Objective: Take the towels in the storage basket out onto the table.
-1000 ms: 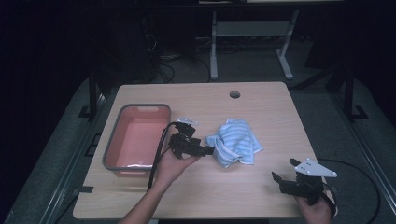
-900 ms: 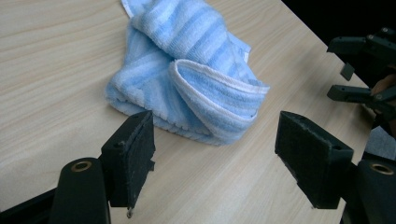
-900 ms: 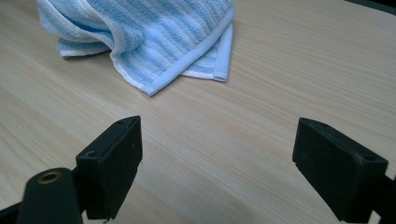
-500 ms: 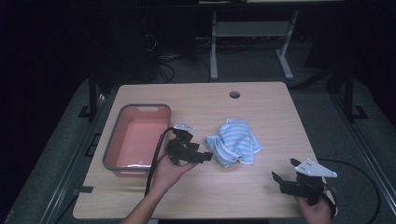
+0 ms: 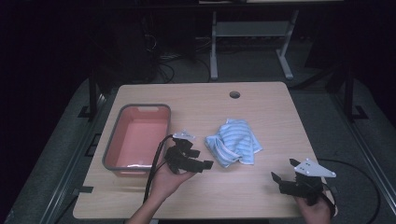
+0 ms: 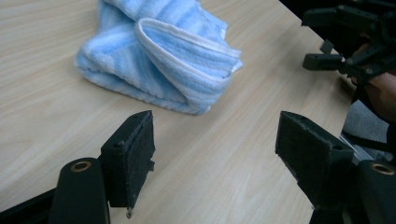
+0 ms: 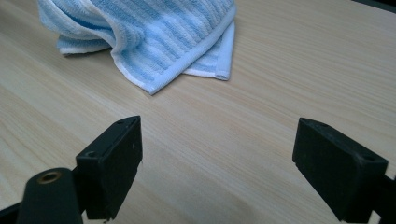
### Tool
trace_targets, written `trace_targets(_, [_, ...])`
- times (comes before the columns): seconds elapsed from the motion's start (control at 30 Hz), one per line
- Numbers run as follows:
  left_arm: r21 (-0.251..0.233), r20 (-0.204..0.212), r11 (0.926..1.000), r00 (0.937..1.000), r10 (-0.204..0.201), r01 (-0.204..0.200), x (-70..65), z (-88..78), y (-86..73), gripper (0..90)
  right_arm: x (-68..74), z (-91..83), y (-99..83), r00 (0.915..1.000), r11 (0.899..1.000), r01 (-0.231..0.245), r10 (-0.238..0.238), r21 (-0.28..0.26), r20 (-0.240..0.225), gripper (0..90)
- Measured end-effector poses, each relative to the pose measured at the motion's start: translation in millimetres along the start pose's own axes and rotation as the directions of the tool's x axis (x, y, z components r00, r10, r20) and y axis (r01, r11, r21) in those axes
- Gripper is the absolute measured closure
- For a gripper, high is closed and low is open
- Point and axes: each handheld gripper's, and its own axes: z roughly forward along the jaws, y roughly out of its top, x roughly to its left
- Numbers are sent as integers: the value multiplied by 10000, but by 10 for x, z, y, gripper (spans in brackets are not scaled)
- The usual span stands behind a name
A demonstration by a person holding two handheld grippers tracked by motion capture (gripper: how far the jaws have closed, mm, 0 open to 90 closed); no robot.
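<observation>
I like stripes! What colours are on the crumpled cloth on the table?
The crumpled terry cloth has light blue and white stripes with a white edge, clearest in the right gripper view.

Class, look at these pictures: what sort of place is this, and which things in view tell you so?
Probably a lab or workshop set up for recording. A lone wooden table stands in a dark room, cables trail over the floor behind it, and a person holds a camera-bearing left gripper and right gripper.
</observation>
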Motion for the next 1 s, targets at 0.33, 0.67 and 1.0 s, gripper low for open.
trace_targets(0.33, [-139,339,9999,9994,11,-6,-18,25,-170,276,2,-2,-2,10000,10000,47,-47,-6,8,154])
trace_targets(0.67, [-91,364,9998,9992,192,-189,-78,23,-307,273,15,5,-3,10000,10000,47,-47,38,34,155])
trace_targets(1.0, [16,386,9997,9990,231,-232,-103,50,-464,271,21,8,-4,9999,9999,125,-125,49,43,154])
